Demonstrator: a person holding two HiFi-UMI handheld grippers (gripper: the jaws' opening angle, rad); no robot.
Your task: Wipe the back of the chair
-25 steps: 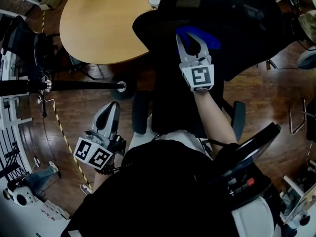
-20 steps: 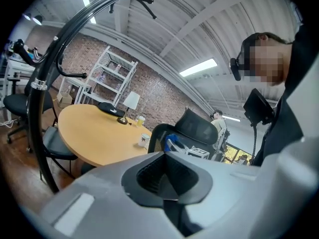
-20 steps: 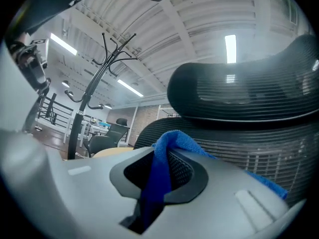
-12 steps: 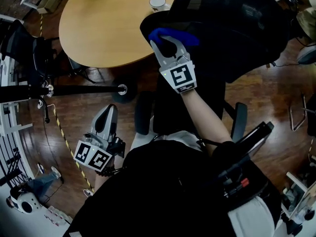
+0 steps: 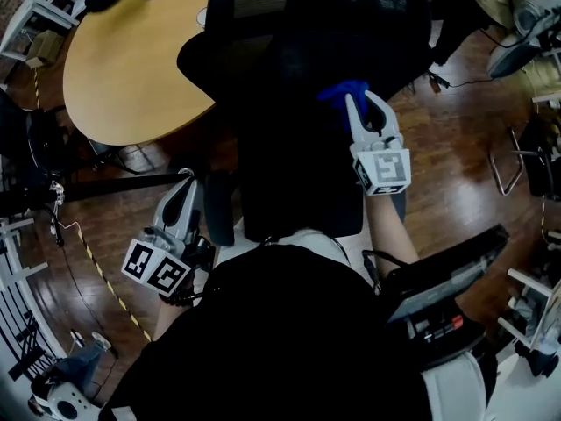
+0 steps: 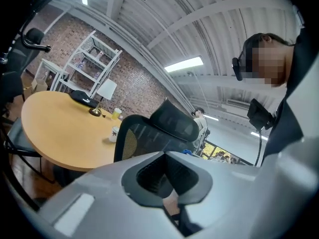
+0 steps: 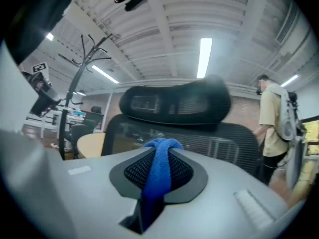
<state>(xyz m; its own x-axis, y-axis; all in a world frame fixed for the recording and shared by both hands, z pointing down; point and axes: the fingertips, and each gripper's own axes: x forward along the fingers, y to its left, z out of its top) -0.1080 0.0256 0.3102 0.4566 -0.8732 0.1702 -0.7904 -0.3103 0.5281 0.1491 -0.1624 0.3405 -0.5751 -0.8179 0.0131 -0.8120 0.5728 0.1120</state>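
A black mesh office chair (image 5: pixel 289 121) stands in front of me, its back facing me. My right gripper (image 5: pixel 365 114) is shut on a blue cloth (image 5: pixel 342 93), which presses on the right part of the chair back. In the right gripper view the blue cloth (image 7: pixel 160 166) bulges out between the jaws, with the chair back (image 7: pixel 214 141) and headrest (image 7: pixel 174 101) just beyond. My left gripper (image 5: pixel 183 193) hangs low at the chair's left side, shut and holding nothing. From the left gripper view the chair (image 6: pixel 144 136) is seen from the side.
A round wooden table (image 5: pixel 123 68) stands beyond the chair, with a cup (image 6: pixel 114 133) on it. A person (image 7: pixel 276 123) stands at the right; their shoes (image 5: pixel 526 24) show at the top right. A metal chair frame (image 5: pixel 504 160) stands on the wooden floor to the right.
The right gripper swept the blue cloth left across the chair back, then back to the right and lower. The left gripper stayed low at the left.
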